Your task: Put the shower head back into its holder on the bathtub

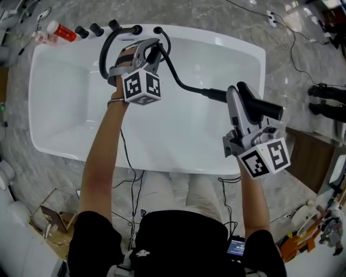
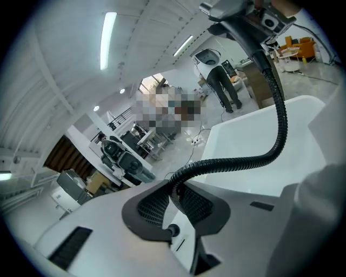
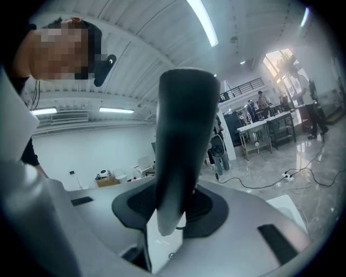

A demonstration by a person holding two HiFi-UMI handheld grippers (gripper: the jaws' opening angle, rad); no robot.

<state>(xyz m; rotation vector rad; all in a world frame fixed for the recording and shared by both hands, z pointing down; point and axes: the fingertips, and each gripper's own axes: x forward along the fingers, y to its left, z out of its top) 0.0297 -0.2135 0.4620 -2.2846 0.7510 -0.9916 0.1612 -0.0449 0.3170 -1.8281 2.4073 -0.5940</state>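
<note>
Left tool (image 1: 153, 54): closed narrowly on the black corrugated hose (image 1: 186, 85), at 12 o'clock in the head view, over the white bathtub (image 1: 65, 81).
Right tool (image 1: 240, 100): clamped on the black shower head (image 1: 266, 110), at 3 o'clock by the tub's right rim.
Shower head: held above the tub, well apart from the black fittings (image 1: 96, 28) on the rim at 11 o'clock.
Hose: strung between both tools.

Below me: grey marbled floor (image 1: 216, 11). White bathtub (image 1: 65, 81) sits directly on it, long side across my view. Past tub's far-right corner: white power strip (image 1: 271, 18), thin black cables (image 1: 292, 46) trailing off it. By tub's far-left corner: red bottle (image 1: 60, 31), white cap, lying down. Off tub's near-left corner: open cardboard box (image 1: 54, 219).
</note>
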